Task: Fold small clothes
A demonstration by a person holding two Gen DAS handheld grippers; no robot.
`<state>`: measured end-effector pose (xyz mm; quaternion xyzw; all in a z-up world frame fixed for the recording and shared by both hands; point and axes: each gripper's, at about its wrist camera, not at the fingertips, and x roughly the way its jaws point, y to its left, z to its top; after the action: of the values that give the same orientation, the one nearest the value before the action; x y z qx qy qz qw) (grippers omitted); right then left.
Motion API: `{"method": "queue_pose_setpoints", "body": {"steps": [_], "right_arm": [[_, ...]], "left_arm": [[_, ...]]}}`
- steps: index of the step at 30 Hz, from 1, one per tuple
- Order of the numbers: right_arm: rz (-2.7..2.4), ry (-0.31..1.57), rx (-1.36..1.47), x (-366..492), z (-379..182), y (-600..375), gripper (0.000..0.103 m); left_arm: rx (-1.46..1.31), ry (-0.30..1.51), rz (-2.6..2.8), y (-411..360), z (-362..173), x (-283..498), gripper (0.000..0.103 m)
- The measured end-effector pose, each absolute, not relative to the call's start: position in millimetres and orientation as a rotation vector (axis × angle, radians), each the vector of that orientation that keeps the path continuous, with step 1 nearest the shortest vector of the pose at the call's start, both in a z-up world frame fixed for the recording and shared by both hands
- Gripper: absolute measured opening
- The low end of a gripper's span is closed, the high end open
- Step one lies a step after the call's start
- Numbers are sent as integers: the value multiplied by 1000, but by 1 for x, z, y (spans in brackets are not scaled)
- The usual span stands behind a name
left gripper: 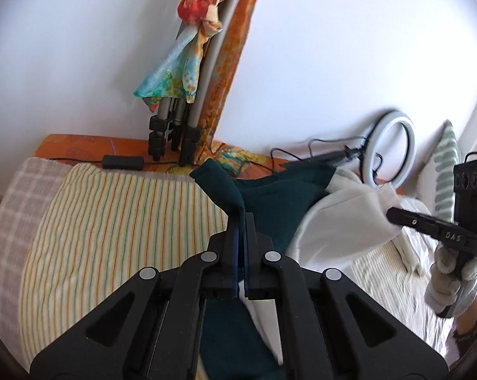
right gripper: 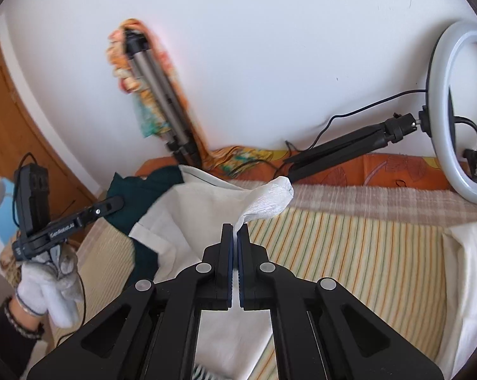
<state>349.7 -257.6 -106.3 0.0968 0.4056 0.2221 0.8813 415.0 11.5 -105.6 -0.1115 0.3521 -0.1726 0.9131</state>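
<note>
Left wrist view shows the left gripper [left gripper: 241, 218] pinching a dark green corner of the green-and-white garment [left gripper: 270, 196], lifted above the striped bed [left gripper: 127, 215]. Right gripper [right gripper: 235, 229] pinches a white corner; no fold looks made yet.

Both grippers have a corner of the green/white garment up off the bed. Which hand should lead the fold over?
Probably the left gripper. It is shut on the dark green part, with open striped bedcover beside it. The right gripper, shut on the white part, has a ring light and white pillow nearby.
</note>
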Motion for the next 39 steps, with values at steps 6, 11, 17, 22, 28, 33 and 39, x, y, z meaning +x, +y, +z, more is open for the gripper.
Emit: {"method": "queue_pose_setpoints", "body": {"steps": [6,11,17,22,28,33,39], "right_arm": [[488,833,94,282,-98,-249,1],[493,827,-4,223,-107,-239,1],[453,832,-51,170,-127,-235,1],[427,787,-168,134,-135,-224,1],[455,757,-272,89,-133,-218,4],[477,788,-231,61,-125,-235,5],[439,885,-10,72,-124,-259,41]], "left_arm": [[-178,702,-379,13,-104,344,0],[-121,707,-400,8,-114,285,0],[-55,702,-394,4,-130,232,0],[74,709,-386,-1,-143,200,0],[96,745,-369,17,-154,163,0],[65,748,-349,43,-148,127,0],[-48,755,-316,66,-134,123,0]]}}
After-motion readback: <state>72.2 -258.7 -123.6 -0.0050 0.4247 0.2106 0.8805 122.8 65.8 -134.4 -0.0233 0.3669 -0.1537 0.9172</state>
